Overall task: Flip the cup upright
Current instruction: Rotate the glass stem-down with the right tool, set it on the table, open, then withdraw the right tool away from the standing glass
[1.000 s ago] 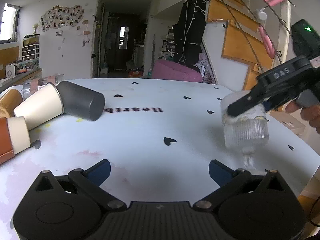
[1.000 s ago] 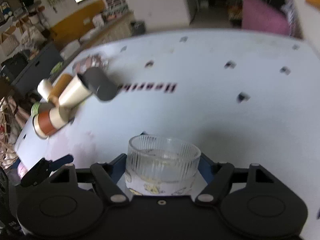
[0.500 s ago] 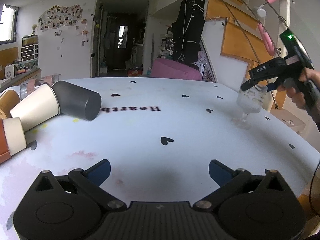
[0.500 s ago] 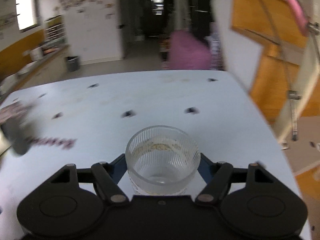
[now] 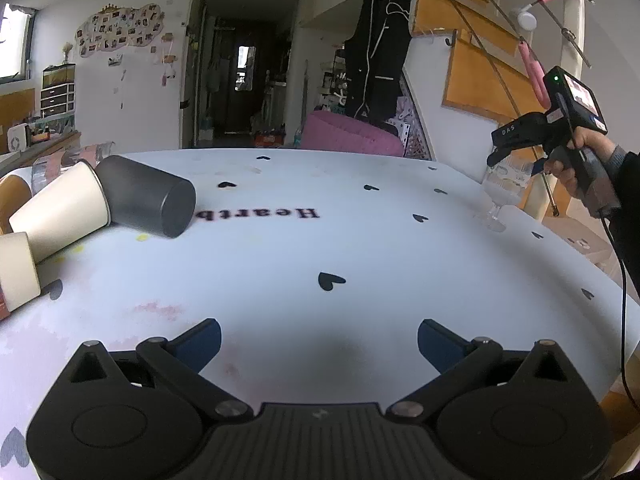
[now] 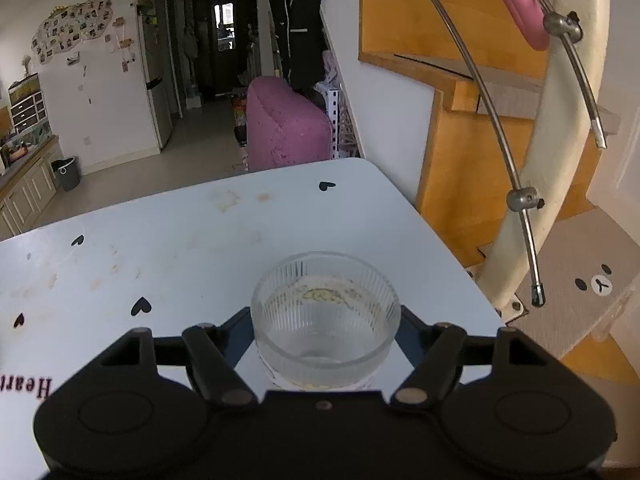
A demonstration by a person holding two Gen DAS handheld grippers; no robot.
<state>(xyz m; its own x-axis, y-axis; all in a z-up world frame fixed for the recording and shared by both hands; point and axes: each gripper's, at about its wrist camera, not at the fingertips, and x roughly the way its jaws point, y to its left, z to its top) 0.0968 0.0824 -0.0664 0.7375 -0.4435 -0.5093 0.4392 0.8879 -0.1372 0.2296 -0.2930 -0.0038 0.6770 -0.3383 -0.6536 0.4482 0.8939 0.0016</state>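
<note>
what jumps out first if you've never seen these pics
The ribbed glass cup stands upright near the table's right edge, clamped between the right gripper's fingers. At the far left, a dark grey cup lies on its side among paper cups, while the left gripper hangs open and empty.

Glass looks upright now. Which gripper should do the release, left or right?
Right. The right gripper is shut on the glass, which stands upright with its foot on the table near the far corner. The left gripper is open, holds nothing and sits far from it.
</note>
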